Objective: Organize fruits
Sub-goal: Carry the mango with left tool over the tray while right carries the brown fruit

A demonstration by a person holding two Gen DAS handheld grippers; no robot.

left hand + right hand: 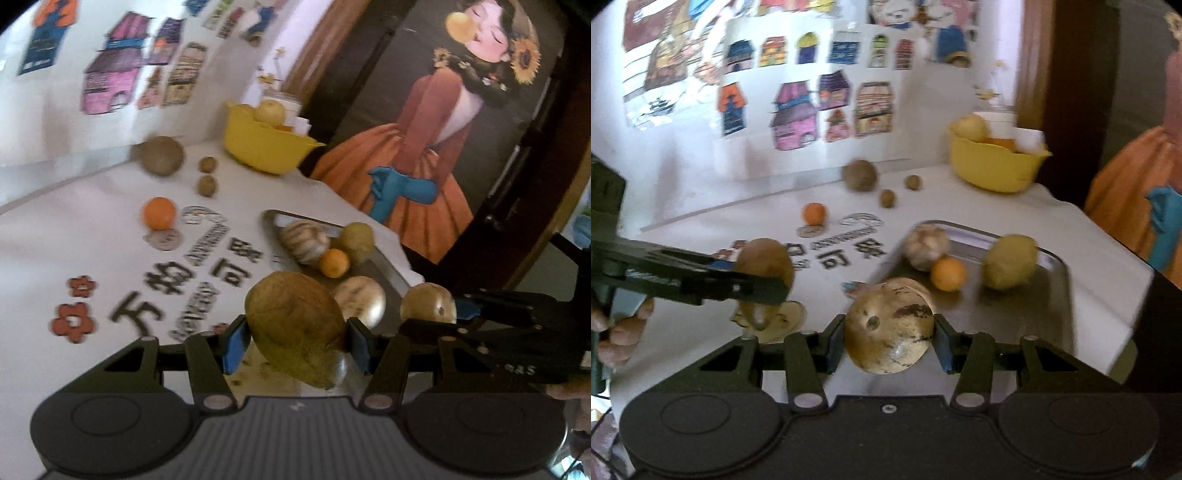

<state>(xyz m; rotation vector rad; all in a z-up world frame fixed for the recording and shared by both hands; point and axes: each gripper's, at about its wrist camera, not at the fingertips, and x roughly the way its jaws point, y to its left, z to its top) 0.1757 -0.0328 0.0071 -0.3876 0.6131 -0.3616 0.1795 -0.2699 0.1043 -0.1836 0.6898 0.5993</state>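
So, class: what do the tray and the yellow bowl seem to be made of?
The tray looks like metal, probably stainless steel: grey, shiny, with a bright raised rim. The yellow bowl looks like plastic: flat, even colour, matte sheen, moulded pouring lip. Blur leaves both uncertain.

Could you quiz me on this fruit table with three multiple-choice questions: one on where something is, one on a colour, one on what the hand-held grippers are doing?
1. Where does the small orange fruit near the pale striped one lie?
A. in the metal tray
B. in the bowl
C. on the floor

2. What colour is the bowl at the table's far end?
A. blue
B. yellow
C. white

3. What is the left hand-held gripper doing?
A. resting open
B. gripping a spoon
C. holding a brownish oval fruit

Answers: 1 A, it lies inside the tray's rim. 2 B, its wall is plainly yellow. 3 C, the fruit sits between its blue pads.
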